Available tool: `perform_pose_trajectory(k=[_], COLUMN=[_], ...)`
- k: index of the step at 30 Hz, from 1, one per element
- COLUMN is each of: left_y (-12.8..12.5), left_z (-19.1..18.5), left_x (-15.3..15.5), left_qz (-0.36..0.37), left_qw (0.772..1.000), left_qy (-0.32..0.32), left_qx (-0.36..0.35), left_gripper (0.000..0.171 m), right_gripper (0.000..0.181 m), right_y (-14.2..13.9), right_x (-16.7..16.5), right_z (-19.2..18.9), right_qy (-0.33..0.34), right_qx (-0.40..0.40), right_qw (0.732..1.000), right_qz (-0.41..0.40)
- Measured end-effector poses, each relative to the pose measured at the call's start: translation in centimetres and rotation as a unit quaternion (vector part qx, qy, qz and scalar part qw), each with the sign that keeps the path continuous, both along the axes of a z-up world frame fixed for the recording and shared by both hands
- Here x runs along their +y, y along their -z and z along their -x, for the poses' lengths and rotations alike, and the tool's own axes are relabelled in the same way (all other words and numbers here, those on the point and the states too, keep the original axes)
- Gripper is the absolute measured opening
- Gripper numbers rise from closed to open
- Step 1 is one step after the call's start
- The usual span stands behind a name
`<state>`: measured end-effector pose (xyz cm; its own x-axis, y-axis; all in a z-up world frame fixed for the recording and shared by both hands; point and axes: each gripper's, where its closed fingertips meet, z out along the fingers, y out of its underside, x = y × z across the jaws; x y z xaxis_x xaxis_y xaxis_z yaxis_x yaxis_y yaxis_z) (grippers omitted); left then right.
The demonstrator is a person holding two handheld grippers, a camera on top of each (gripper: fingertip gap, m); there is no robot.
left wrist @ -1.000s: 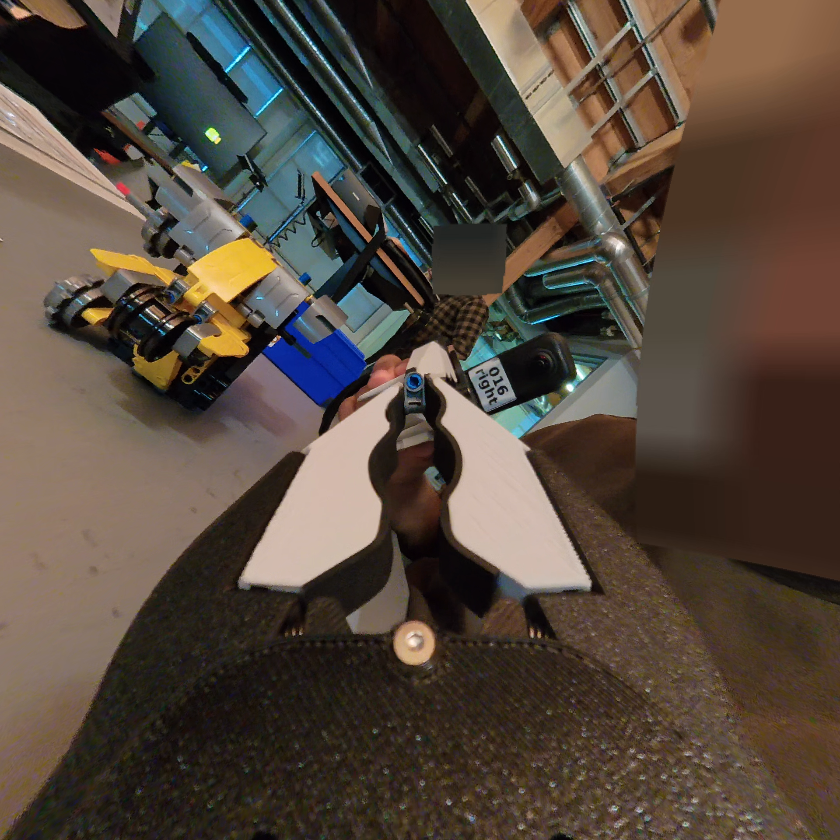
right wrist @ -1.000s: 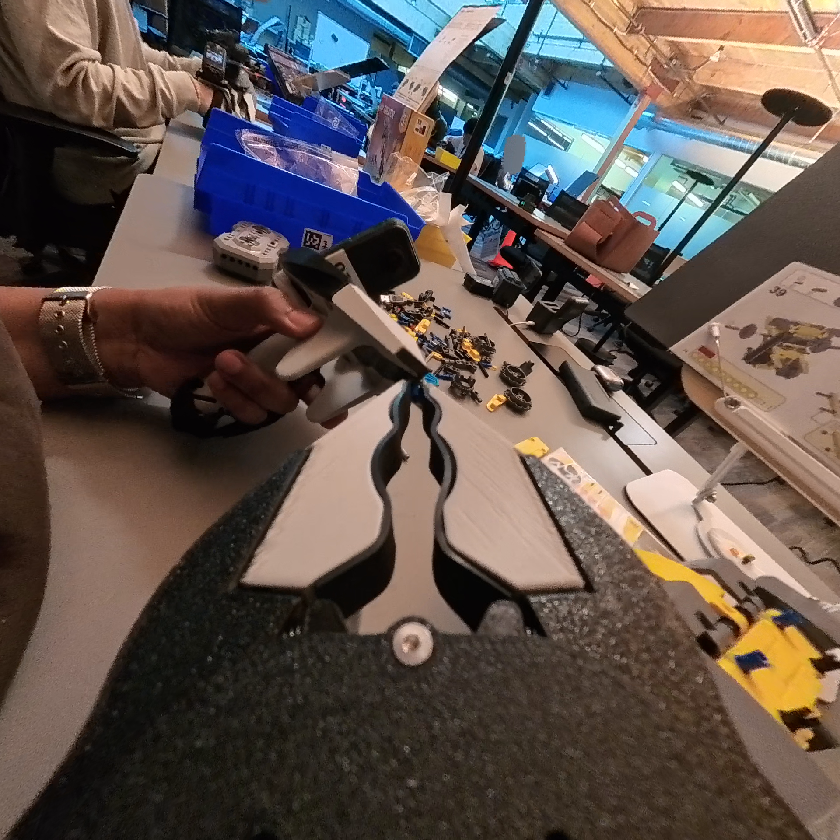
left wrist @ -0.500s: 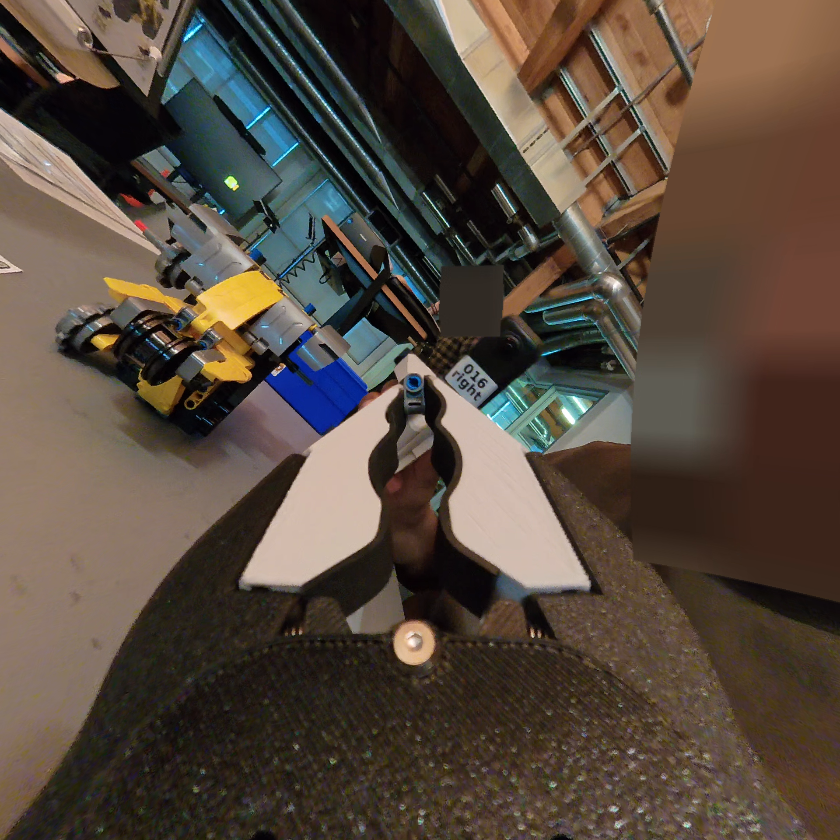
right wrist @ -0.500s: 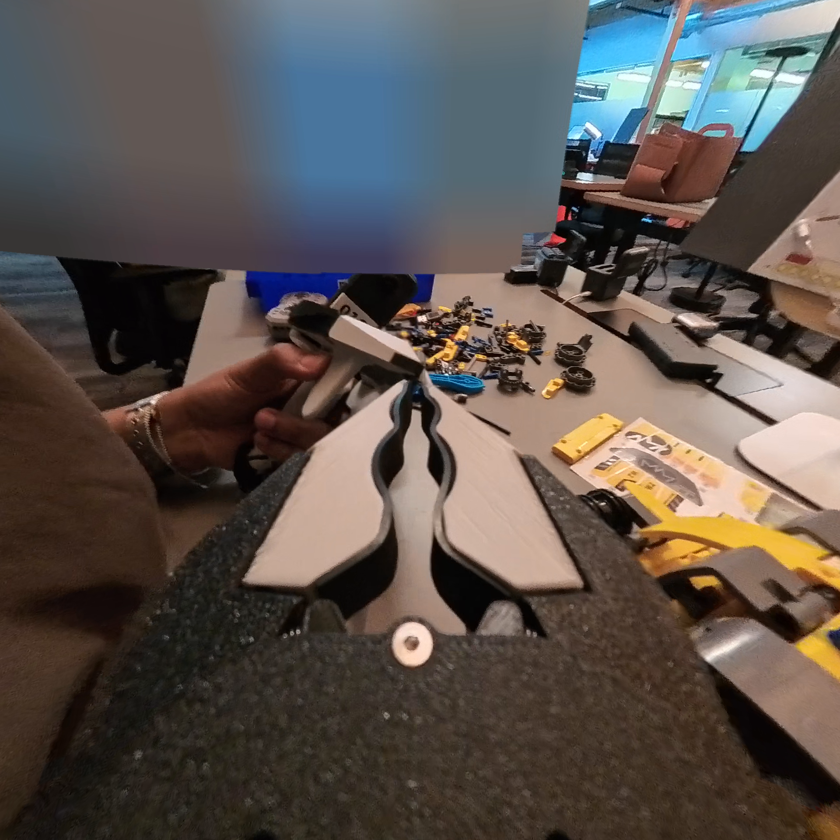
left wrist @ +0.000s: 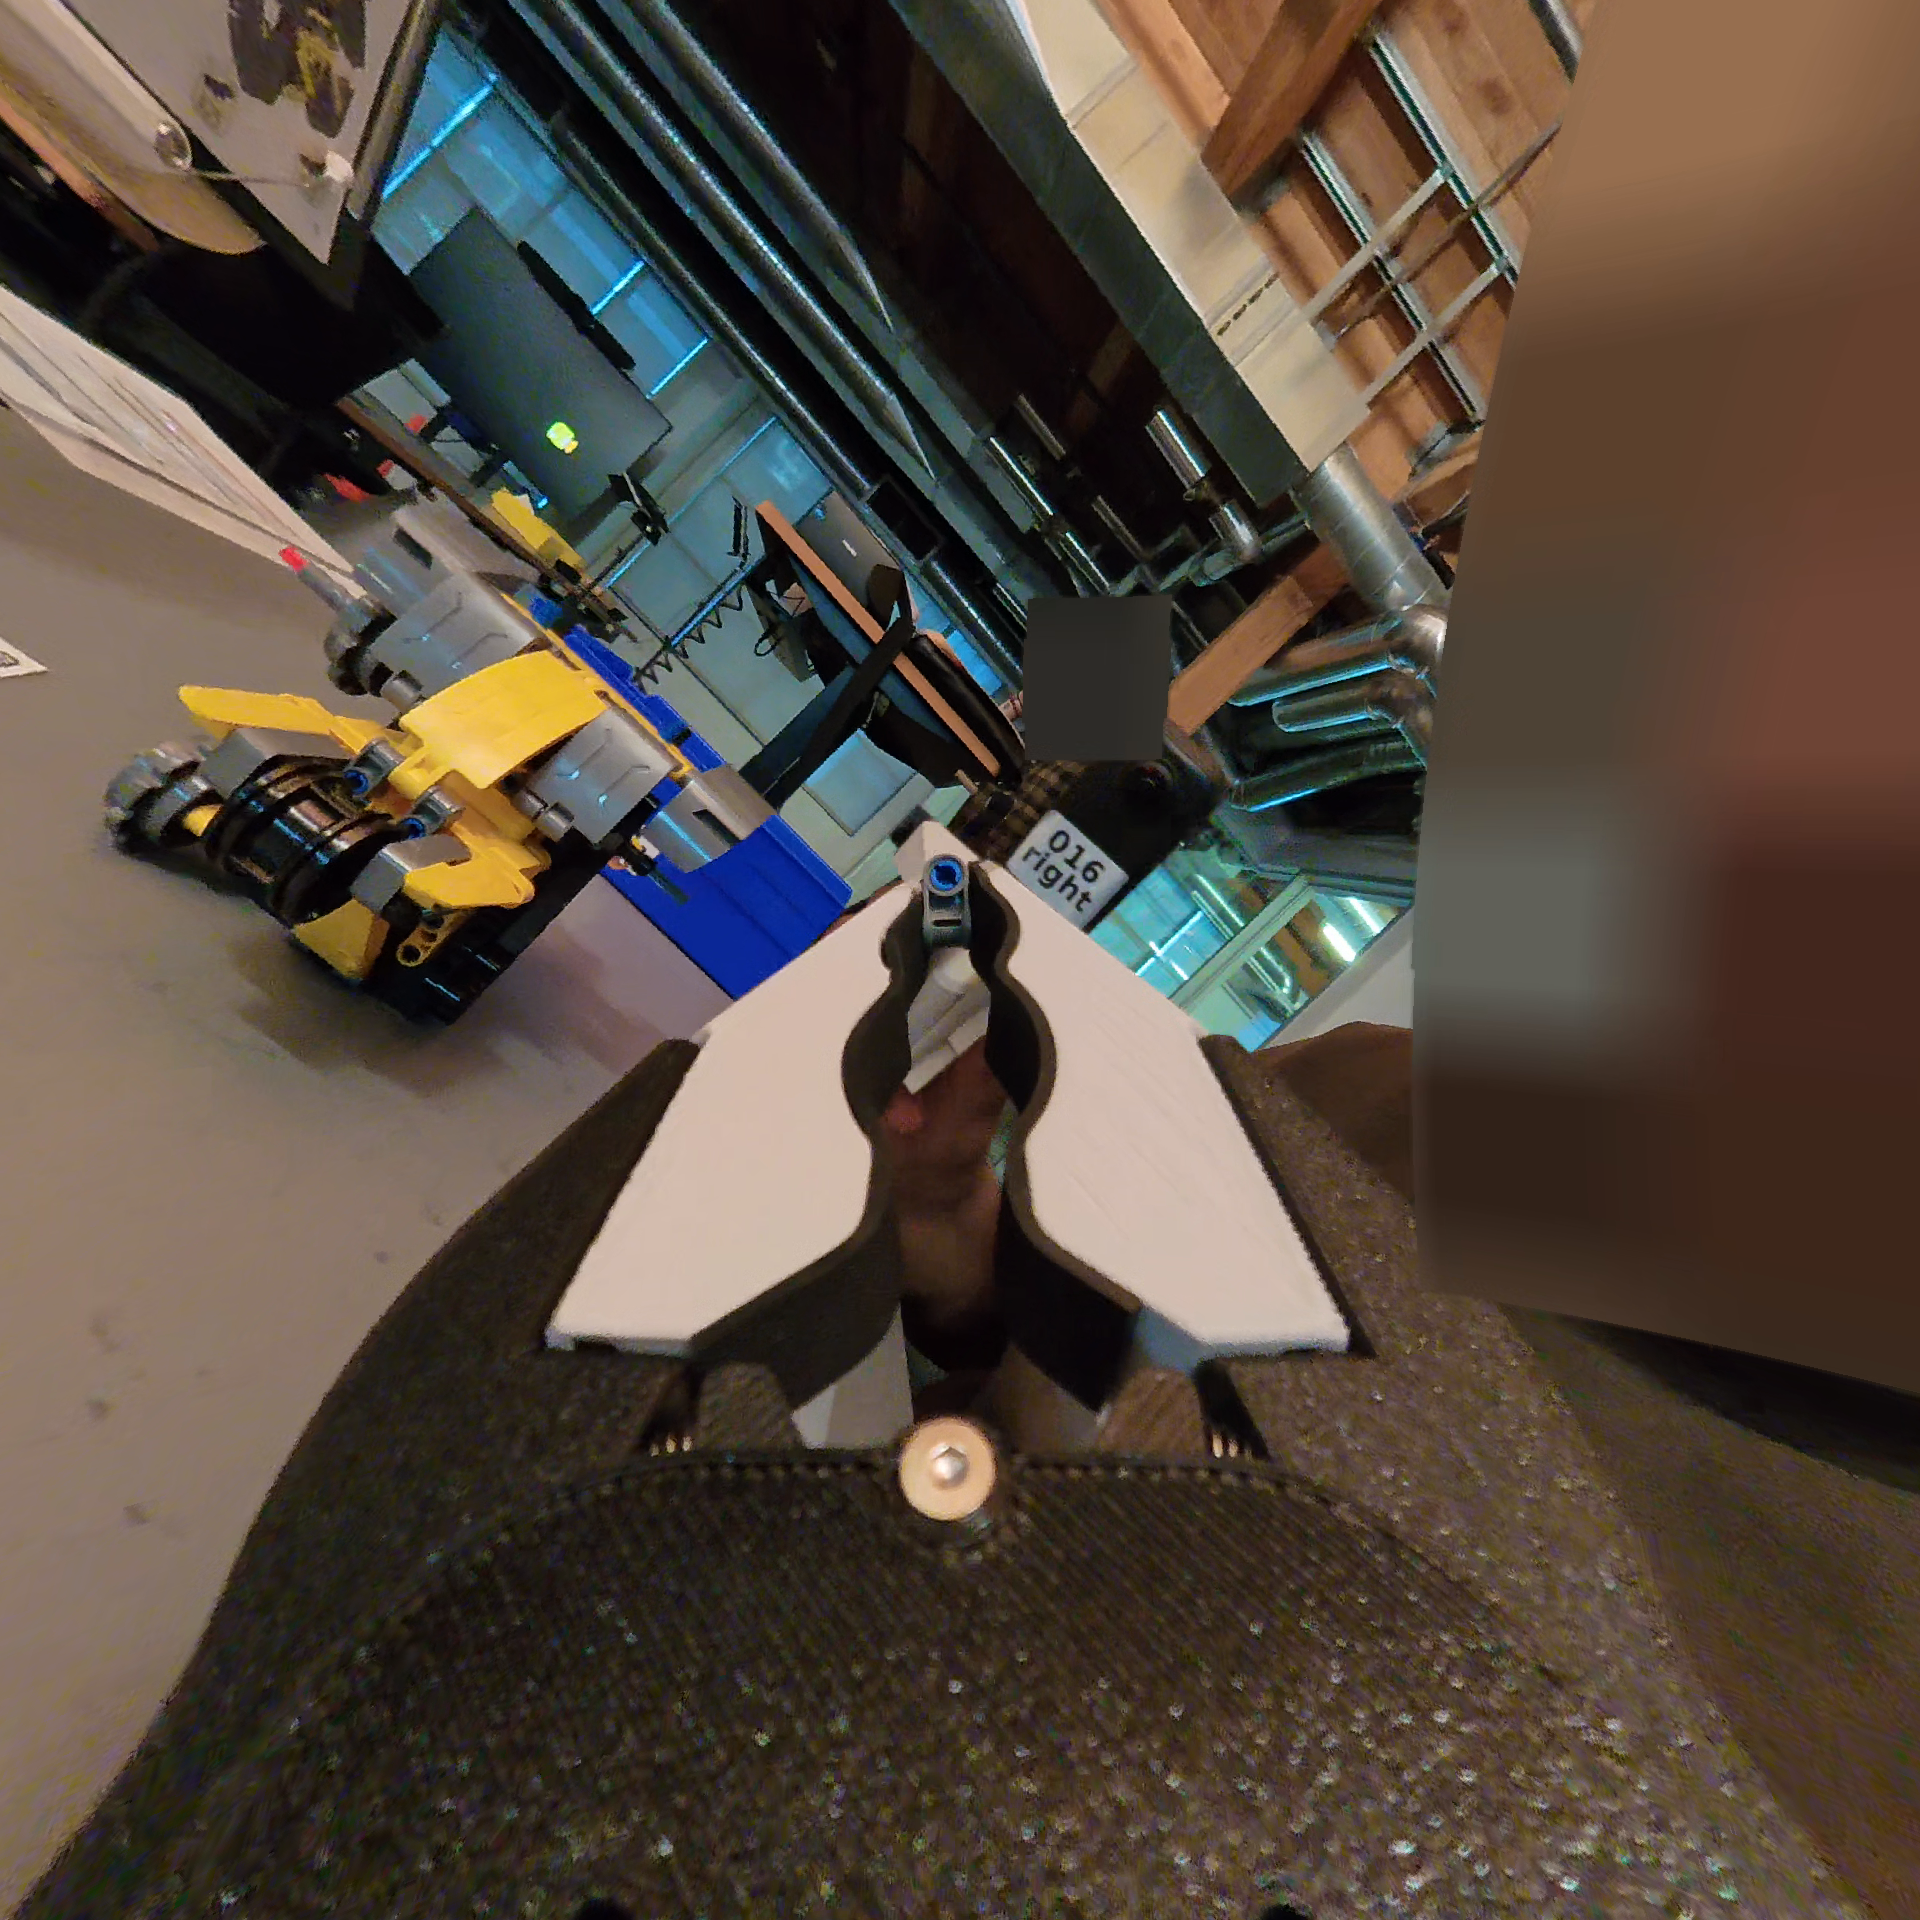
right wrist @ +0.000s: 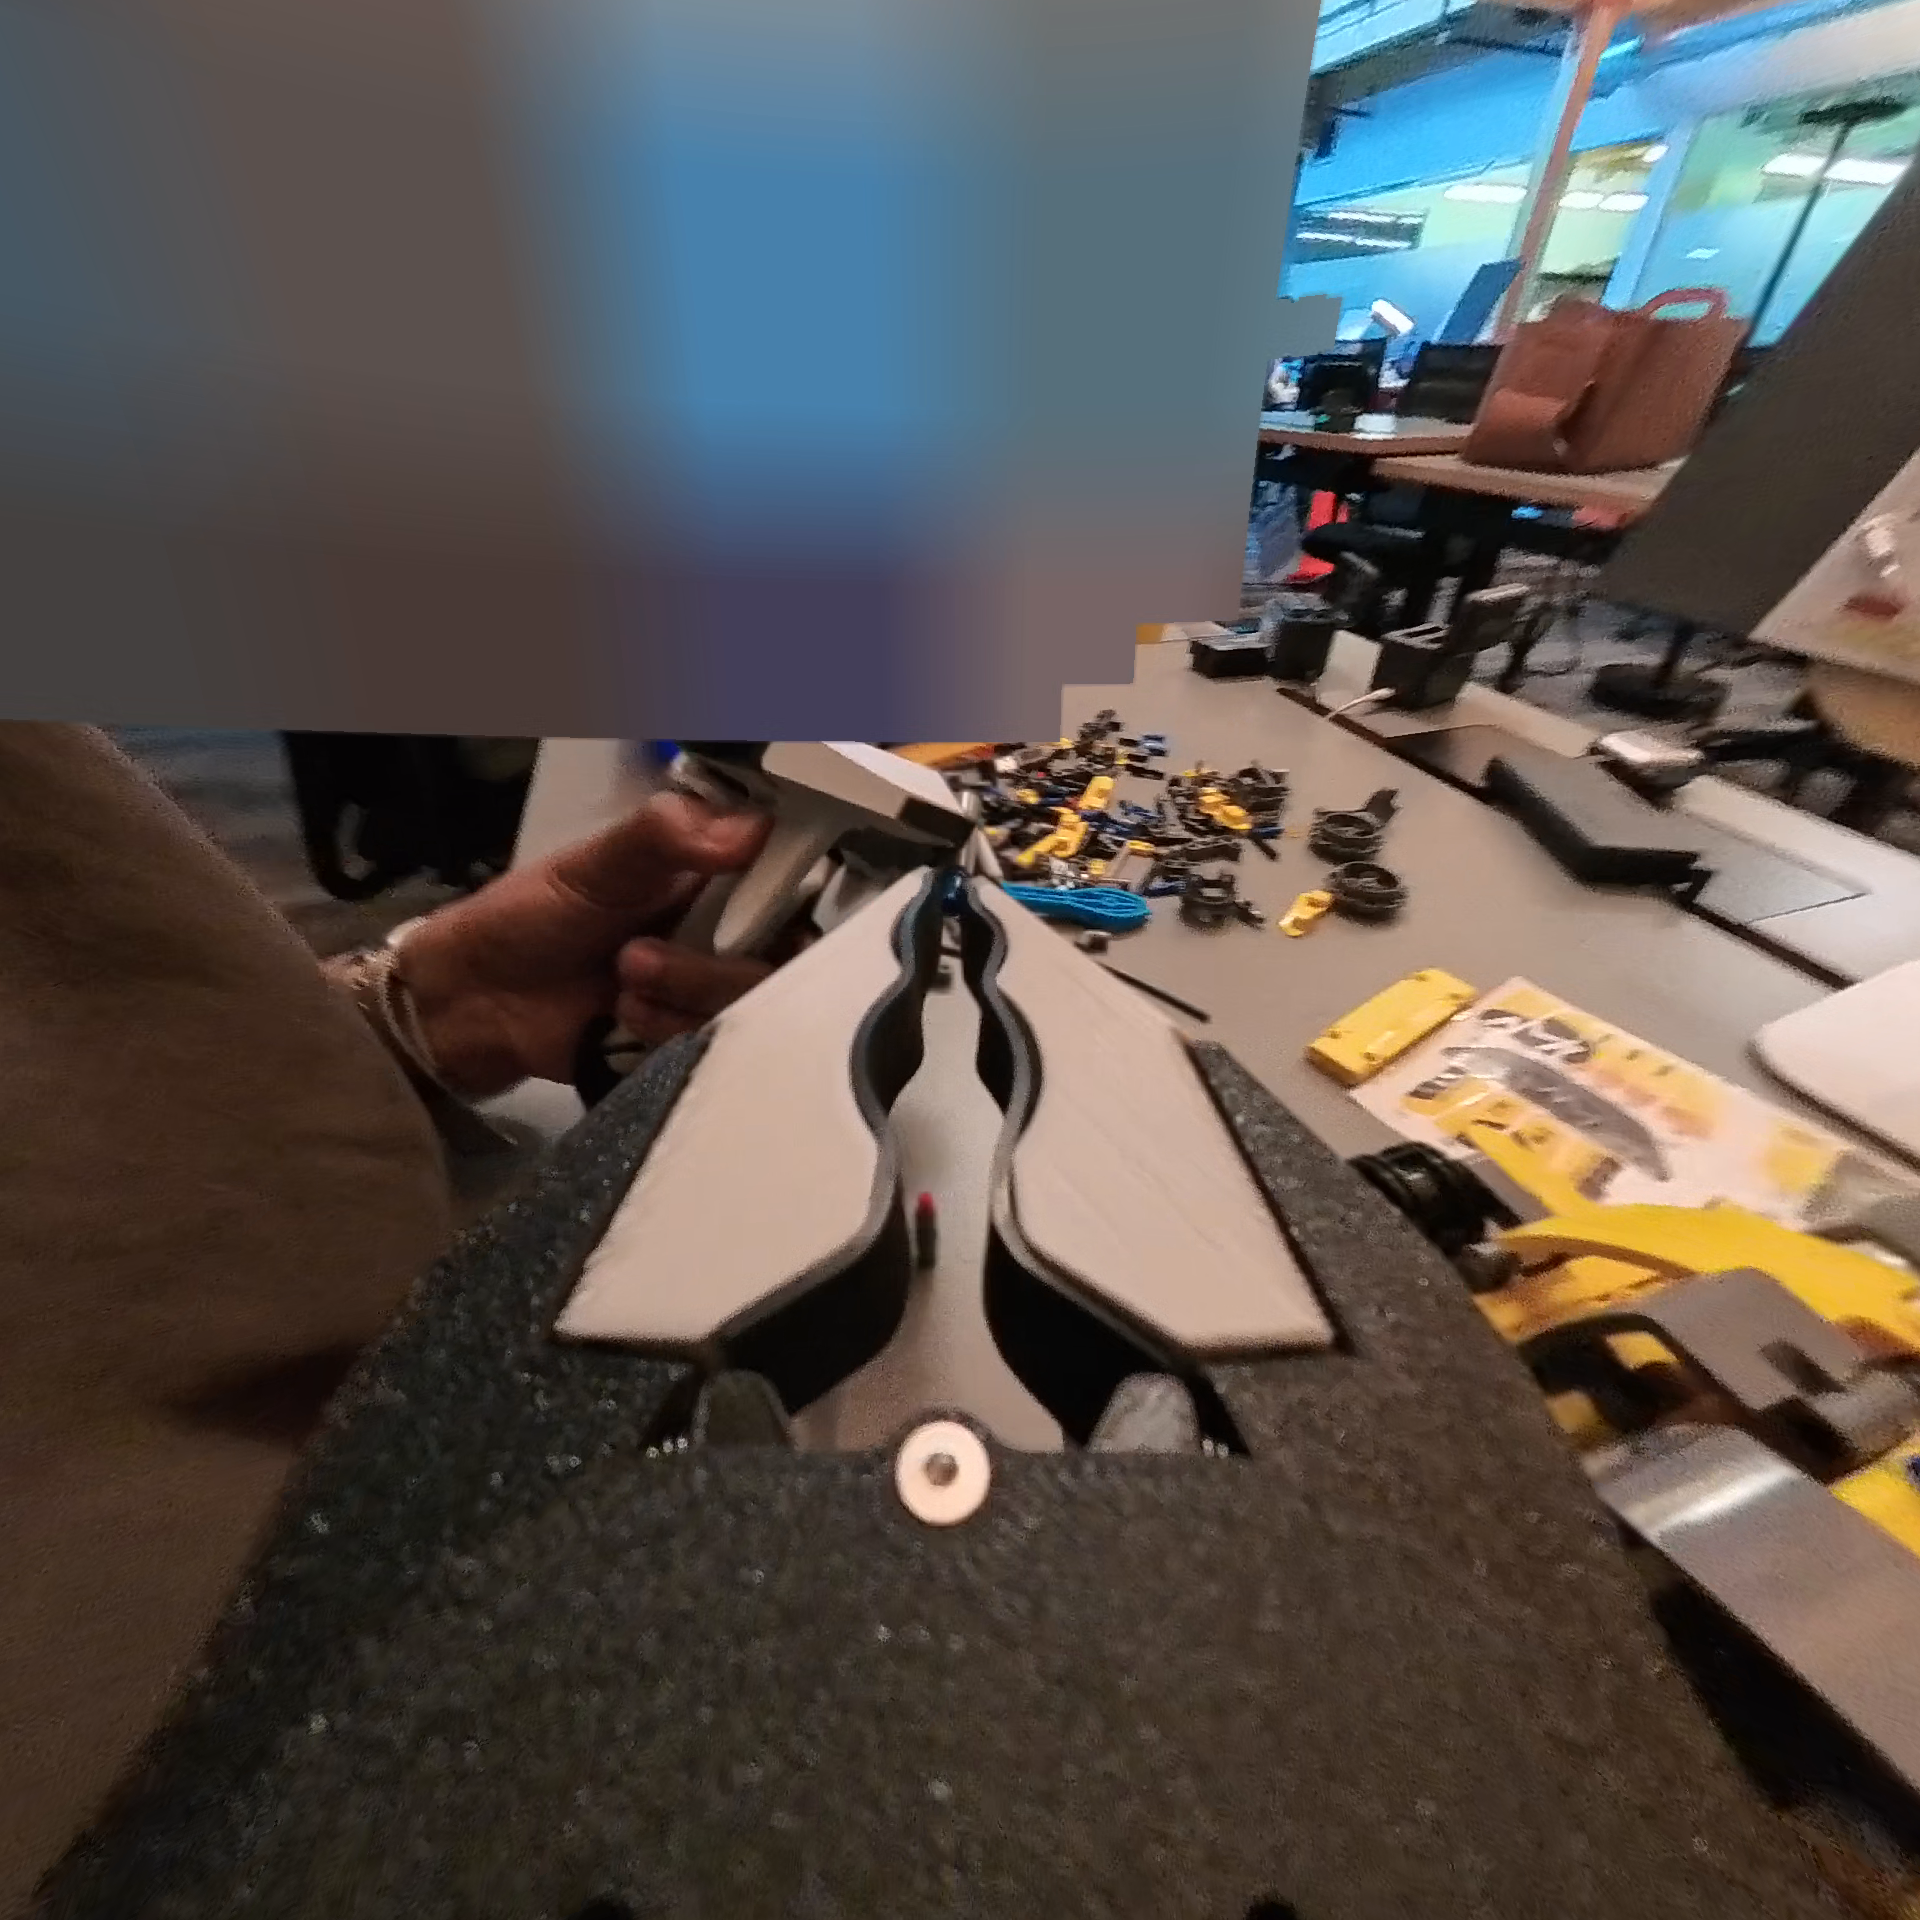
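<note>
In your left wrist view, the grey tabletop (left wrist: pixel 208 1091) fills the left side, and on it at the middle left lies the yellow, grey and black brick-built vehicle model (left wrist: pixel 416 800), with a blue plastic bin (left wrist: pixel 748 894) just behind it. At the centre, your left gripper (left wrist: pixel 945 904) has its white fingers closed on a small dark grey connector piece with a blue pin in its hole (left wrist: pixel 943 894), pinched at the very tips. Just right of the tips sits the black camera with a white label (left wrist: pixel 1101 831) on your other gripper.

In your right wrist view, your hand (right wrist: pixel 561 956) at the middle left wraps the handle of the other tool. At the centre, your right gripper (right wrist: pixel 948 899) meets that tool tip to tip; its fingertips are nearly together around something blue, but whether they actually clamp it you cannot tell through the blur. Right of centre, a scatter of small black, yellow and blue loose parts (right wrist: pixel 1164 831) lies on the table, then a yellow printed instruction booklet (right wrist: pixel 1558 1101), and the yellow model again at the lower right.
</note>
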<state>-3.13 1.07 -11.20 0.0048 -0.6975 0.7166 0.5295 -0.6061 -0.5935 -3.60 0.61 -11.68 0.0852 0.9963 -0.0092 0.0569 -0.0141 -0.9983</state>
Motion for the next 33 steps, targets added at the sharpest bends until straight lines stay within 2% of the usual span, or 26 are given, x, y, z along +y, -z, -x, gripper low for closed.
perform_pose_trajectory(k=[3,7,9,11,14,16,18,20,27,31,33], left_y=[-0.3,-0.2,-1.1,0.5,-0.9,-0.5,0.7,0.7,1.1,1.2,1.4], left_z=[-0.1,0.3,5.8,9.3,8.4,8.8,10.0,10.8,11.2,10.6,10.3], left_x=[-0.1,0.2,1.2,1.9,1.3,1.6,2.1,2.0,2.0,1.9,2.0], left_qz=[-0.007,0.000,0.015,0.009,-0.015,-0.006,0.002,-0.001,-0.008,-0.032,-0.037], left_qw=[1.000,1.000,0.994,0.984,0.984,0.984,0.980,0.981,0.979,0.976,0.976], left_qy=[-0.008,-0.016,-0.083,-0.174,-0.168,-0.173,-0.192,-0.191,-0.197,-0.198,-0.196], left_qx=[0.007,0.006,-0.066,0.033,0.050,0.050,0.061,0.044,0.053,0.080,0.089], left_gripper=[0.004,0.005,0.005,0.005,0.007,0.006,0.006,0.006,0.006,0.006,0.005], right_gripper=[0.001,0.002,0.000,0.000,0.000,0.000,0.000,0.000,0.000,0.000,0.010], right_y=[-0.3,-0.1,-0.9,-0.9,-0.5,0.1,1.1,1.4,2.0,4.4,5.7], right_x=[-0.1,0.1,0.8,1.4,0.7,1.2,2.0,2.4,1.4,0.5,0.3], right_z=[-0.2,-0.3,-1.8,-2.0,-0.4,-0.2,-0.6,-1.0,-1.1,-2.8,-4.5], right_qy=[-0.009,0.037,0.066,0.068,0.072,0.088,0.094,0.099,0.081,0.073,0.077], right_qx=[0.009,-0.026,-0.018,-0.010,-0.033,-0.055,-0.068,-0.070,-0.081,-0.130,-0.157], right_qw=[1.000,0.996,0.991,0.994,0.989,0.984,0.984,0.985,0.984,0.984,0.982], right_qz=[0.023,-0.083,-0.112,-0.089,-0.129,-0.147,-0.133,-0.125,-0.138,-0.098,-0.067])
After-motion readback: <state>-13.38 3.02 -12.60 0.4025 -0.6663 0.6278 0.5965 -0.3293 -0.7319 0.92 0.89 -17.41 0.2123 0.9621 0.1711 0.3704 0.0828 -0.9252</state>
